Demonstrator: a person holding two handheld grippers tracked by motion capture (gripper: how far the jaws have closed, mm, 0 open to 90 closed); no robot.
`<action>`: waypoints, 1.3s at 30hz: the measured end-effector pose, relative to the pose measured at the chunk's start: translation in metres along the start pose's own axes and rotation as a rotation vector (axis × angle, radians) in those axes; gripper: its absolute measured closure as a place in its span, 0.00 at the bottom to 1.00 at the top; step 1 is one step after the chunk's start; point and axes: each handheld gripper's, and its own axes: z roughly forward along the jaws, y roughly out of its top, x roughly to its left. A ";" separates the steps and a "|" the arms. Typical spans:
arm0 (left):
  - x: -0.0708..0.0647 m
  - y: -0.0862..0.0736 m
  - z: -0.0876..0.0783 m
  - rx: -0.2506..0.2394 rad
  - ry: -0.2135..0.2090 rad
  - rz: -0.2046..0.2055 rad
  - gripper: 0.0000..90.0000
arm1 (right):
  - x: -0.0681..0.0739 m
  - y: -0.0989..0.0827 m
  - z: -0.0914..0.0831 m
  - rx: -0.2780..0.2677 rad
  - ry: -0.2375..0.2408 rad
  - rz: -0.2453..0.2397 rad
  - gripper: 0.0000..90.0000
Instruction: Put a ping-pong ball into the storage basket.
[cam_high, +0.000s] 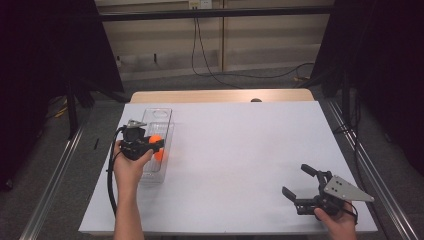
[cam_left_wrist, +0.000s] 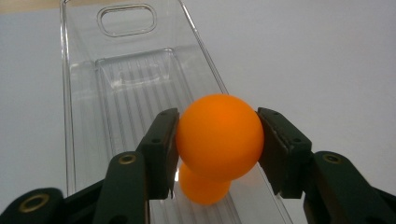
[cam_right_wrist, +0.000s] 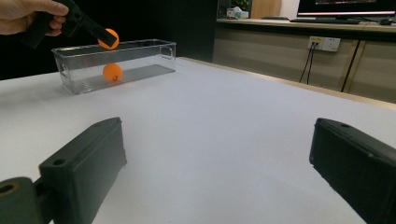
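Now two orange balls are counted: one smooth ball (cam_left_wrist: 219, 137) is pinched by the left gripper (cam_left_wrist: 217, 140) above the clear bin (cam_left_wrist: 79, 88), the second ball (cam_left_wrist: 203, 189) lying inside; the right gripper (cam_high: 298, 181) is held wide open, empty.

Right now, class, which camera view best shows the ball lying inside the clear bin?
The right gripper view: it looks through the bin's wall and shows the whole ball on the floor. The left gripper view has that ball half hidden under the held ball. The high view gives just an orange sliver beside the left hand-held gripper.
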 end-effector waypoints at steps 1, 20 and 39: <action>0.000 0.000 0.000 0.002 -0.001 0.001 0.56 | 0.000 0.000 0.000 0.000 0.000 0.000 0.03; 0.005 -0.005 0.006 0.027 0.016 -0.008 0.56 | 0.000 0.000 0.000 0.000 0.002 0.001 0.03; 0.006 -0.007 0.008 0.038 0.035 -0.004 0.56 | 0.000 0.000 0.000 0.000 0.001 0.001 0.03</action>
